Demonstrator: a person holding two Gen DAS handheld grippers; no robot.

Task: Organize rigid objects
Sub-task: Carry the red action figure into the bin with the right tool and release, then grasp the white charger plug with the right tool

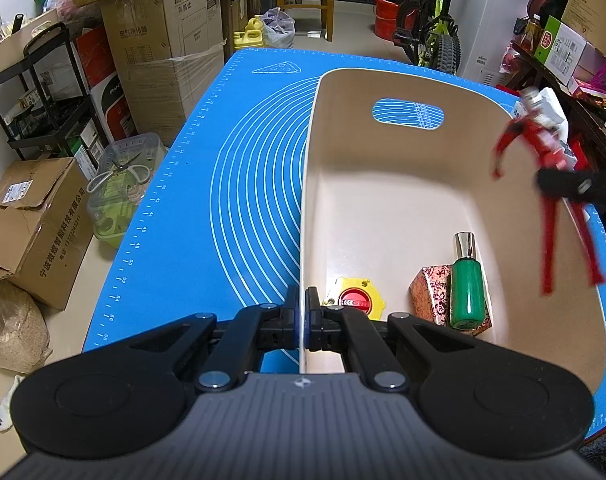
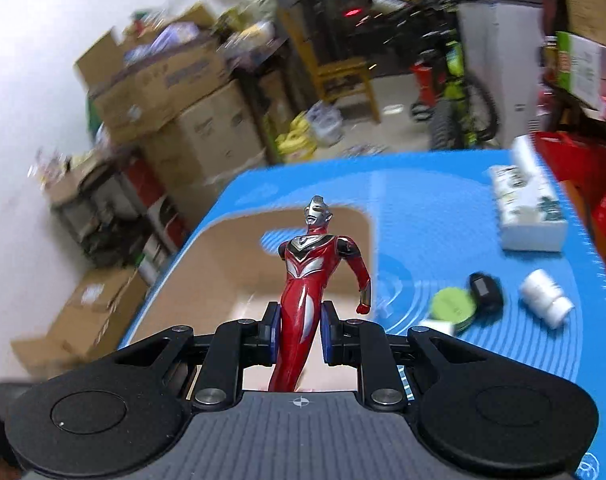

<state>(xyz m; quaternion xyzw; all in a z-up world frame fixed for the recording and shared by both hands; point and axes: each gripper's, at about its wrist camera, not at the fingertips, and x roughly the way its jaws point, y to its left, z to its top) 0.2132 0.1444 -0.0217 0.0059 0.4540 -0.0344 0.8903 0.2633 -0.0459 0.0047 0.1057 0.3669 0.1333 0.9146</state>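
1. The left gripper [image 1: 301, 312] is pinched shut on the near wall of a beige plastic bin [image 1: 387, 184], one finger outside the wall and one inside.
2. The bin sits on a blue silicone mat [image 1: 231, 184] that covers the bench, with a handle slot cut in its far wall.
3. In the near end of the bin lie a yellow-and-red rotary switch [image 1: 353, 299], a small patterned red box [image 1: 431, 290] and a green bottle with a silver cap [image 1: 467, 286]; the bottle rests against the box.
4. The right gripper [image 2: 299, 332] is clamped around the legs of a red and silver Ultraman figure [image 2: 315, 272], which stands upright between its blue pads [image 2: 274, 334].
5. From the left wrist view the figure hangs in the air over the bin's right rim, its legs pointing down.
6. The right wrist view is blurred, but it shows the figure with the bin behind and below it.
7. On the mat to the right of the bin lie a green round tin [image 2: 453, 307], a black oval object [image 2: 486, 291] touching it, a white bottle [image 2: 545, 296] on its side, and a white tissue box [image 2: 527, 216] farther back.
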